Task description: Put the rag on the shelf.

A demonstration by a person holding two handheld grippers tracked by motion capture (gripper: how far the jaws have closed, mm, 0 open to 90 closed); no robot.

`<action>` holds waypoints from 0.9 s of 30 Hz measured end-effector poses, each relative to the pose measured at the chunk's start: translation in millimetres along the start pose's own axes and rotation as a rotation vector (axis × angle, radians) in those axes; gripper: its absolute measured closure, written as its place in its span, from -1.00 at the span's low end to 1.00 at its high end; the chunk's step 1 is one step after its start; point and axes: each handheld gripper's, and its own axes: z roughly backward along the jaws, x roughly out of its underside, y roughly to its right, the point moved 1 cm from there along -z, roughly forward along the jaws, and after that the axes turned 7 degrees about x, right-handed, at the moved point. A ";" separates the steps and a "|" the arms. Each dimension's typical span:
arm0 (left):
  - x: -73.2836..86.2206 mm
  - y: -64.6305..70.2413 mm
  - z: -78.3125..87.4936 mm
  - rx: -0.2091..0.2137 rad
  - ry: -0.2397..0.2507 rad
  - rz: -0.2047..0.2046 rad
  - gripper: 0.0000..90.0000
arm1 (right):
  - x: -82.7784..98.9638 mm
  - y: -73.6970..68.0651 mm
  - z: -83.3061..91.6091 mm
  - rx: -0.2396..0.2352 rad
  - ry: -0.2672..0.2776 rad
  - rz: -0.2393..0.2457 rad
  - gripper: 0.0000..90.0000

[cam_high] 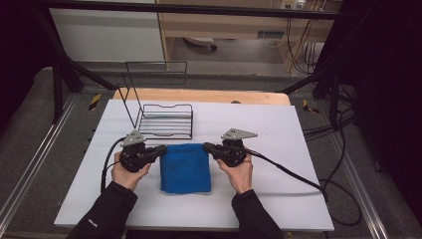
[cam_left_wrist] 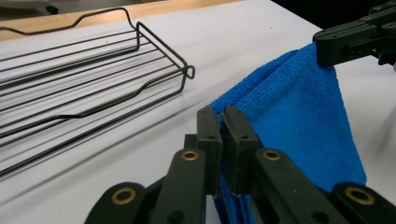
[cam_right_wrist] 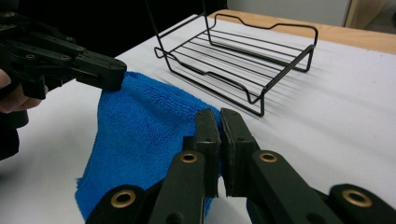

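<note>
The blue cloth (cam_high: 185, 168) lies on the white bench (cam_high: 278, 129), in front of the wire rack (cam_high: 166, 121). My left gripper (cam_high: 162, 150) has its jaws pinching the cloth's far left corner. My right gripper (cam_high: 207, 147) pinches the far right corner.

rack (cam_high: 166, 121): black wire, sitting empty on the far left part of the sheet | sheet (cam_high: 278, 129): white, covering the table | table (cam_high: 199, 95): wooden edge showing beyond the sheet | cables (cam_high: 303, 50): hanging at the far right behind the table
</note>
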 end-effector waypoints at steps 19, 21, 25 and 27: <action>-10.3 13.5 14.7 0.004 0.082 -0.034 0.90 | -14.1 -10.6 24.0 -0.003 0.086 0.047 0.94; -11.7 14.7 16.2 0.006 0.087 -0.036 0.90 | -16.1 -11.6 26.3 -0.005 0.094 0.052 0.94; -14.5 16.9 19.8 0.005 0.107 -0.040 0.90 | -19.5 -13.2 29.8 -0.005 0.104 0.057 0.94; -16.0 18.4 21.8 0.003 0.118 -0.044 0.90 | -21.8 -14.1 31.4 -0.005 0.114 0.062 0.94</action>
